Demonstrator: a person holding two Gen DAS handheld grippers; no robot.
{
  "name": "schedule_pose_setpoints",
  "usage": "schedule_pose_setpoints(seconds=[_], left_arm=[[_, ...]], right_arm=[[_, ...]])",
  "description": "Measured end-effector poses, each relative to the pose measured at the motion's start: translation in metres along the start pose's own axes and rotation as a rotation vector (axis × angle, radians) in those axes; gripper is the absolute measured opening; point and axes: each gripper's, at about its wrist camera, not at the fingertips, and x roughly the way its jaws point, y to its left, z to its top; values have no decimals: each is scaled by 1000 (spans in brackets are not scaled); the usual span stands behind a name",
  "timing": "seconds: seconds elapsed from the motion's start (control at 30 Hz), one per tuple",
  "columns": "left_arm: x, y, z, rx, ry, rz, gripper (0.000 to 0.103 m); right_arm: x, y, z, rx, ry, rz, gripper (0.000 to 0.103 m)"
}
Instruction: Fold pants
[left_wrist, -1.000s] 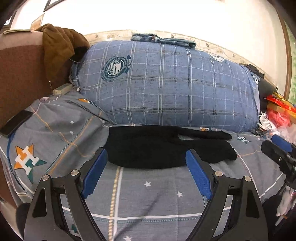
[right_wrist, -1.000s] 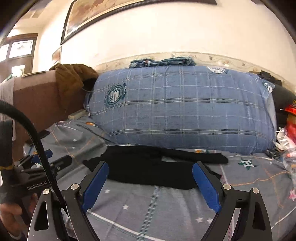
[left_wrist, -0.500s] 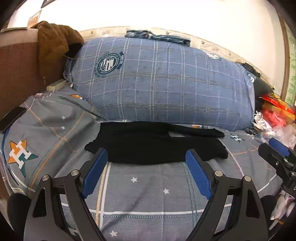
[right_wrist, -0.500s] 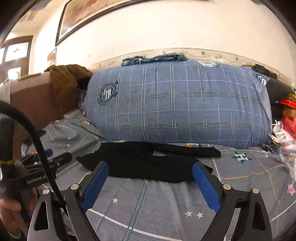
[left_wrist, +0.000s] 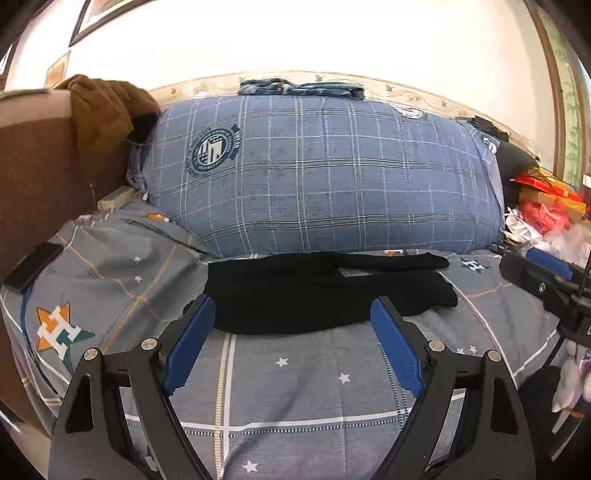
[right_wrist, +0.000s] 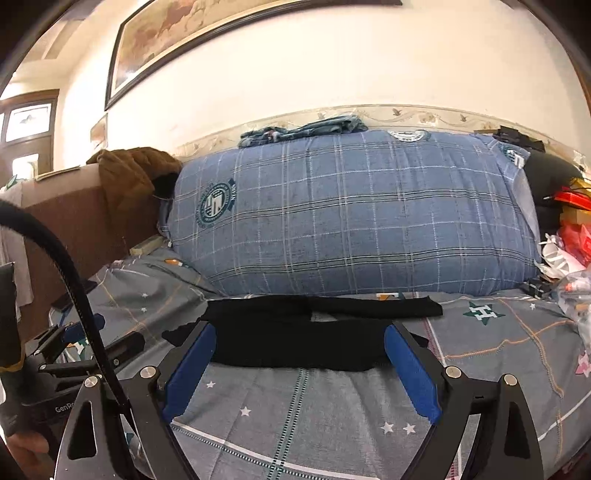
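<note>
On the bed (left_wrist: 295, 387), pants (left_wrist: 317, 299) lie beyond both spread jaws.

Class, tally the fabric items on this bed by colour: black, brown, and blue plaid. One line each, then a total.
Black: 1, the pants
Brown: 1, the garment draped on the headboard
Blue plaid: 1, the pillow
Total: 3

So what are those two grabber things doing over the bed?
A person is holding a grabber in each hand to fold the black pants that lie flat on the grey star-print bedsheet, just in front of the big blue plaid pillow. Right now the left gripper and the right gripper both hover in front of the pants with their blue fingers spread wide. Neither one touches the pants, so no folding has begun.
</note>
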Motion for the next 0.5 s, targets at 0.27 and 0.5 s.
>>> schedule_pose_setpoints(seconds=[0.27,0.5], left_arm=[[35,29,-16,-42,45,-10,87],[84,58,-19,-87,118,-28,87]], right_arm=[[19,8,-11,-38,-12,-4,88],[73,-7,-27,-51,82,-20,89]])
